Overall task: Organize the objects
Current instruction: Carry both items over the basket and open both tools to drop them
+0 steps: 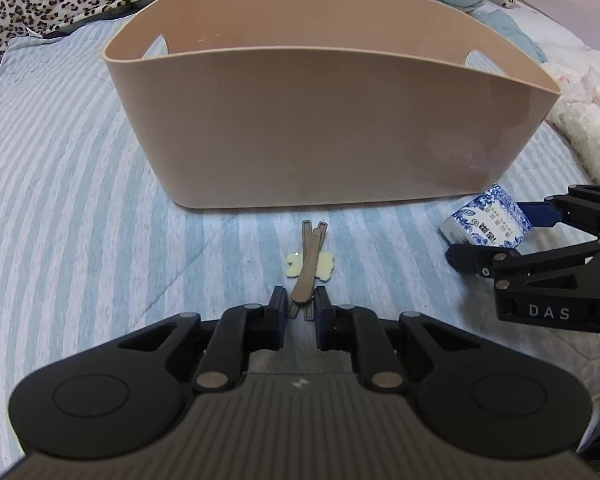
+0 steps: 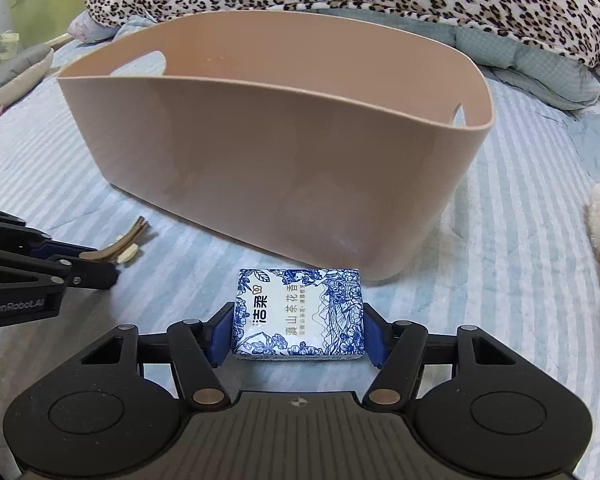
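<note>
Left tongs point(image 1: 300, 300) closed on hair clip point(image 1: 309, 266) | right tongs point(image 2: 299, 330) clamp tissue pack point(image 2: 299, 314) | pink basket point(image 2: 276, 152) on striped bed point(image 2: 500, 280)

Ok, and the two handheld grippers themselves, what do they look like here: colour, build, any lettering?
Both are matte black plastic linkage grippers with silver pivot pins, round side bosses and a ribbed grey central body. The finger pads are blue. The left gripper shows "GenRobot.AI" on its side in the right wrist view; the right gripper shows "DAS" in the left wrist view. No cables or sleeves are visible.
</note>
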A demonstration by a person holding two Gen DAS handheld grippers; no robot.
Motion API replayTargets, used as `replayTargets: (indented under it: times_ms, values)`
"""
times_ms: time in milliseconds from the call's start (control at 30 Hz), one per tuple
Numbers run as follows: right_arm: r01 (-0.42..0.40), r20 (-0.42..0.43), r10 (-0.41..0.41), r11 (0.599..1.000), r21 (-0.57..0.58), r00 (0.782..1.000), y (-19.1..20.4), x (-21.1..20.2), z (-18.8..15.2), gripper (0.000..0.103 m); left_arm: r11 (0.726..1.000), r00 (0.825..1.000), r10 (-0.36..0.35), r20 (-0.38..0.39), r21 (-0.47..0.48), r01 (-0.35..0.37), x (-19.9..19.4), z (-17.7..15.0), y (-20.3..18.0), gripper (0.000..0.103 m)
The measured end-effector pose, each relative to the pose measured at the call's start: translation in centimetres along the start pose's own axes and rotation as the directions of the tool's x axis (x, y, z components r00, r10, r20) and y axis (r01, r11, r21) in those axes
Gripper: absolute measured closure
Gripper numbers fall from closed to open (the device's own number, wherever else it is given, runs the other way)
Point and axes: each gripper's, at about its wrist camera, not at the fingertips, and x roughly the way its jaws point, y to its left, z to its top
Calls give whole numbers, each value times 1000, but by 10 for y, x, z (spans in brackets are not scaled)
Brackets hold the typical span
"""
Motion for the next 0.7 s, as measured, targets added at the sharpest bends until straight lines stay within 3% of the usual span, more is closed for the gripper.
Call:
replayTargets:
  times_ms: [267,467,700]
  values:
    - [-22,9,22,1000,-11,1000,1,-21,0,43,999,999,-40,35,4,40,-22,-1,-3,88]
    - [-24,61,25,1000,-12,998,-7,-53,-1,43,998,992,-43,118,58,36,-50,-1,-15,88]
    - [-22,139,25,999,-23,990,-11,-89,6,43,994,970,-37,240,108,11,-95,8,-28,88]
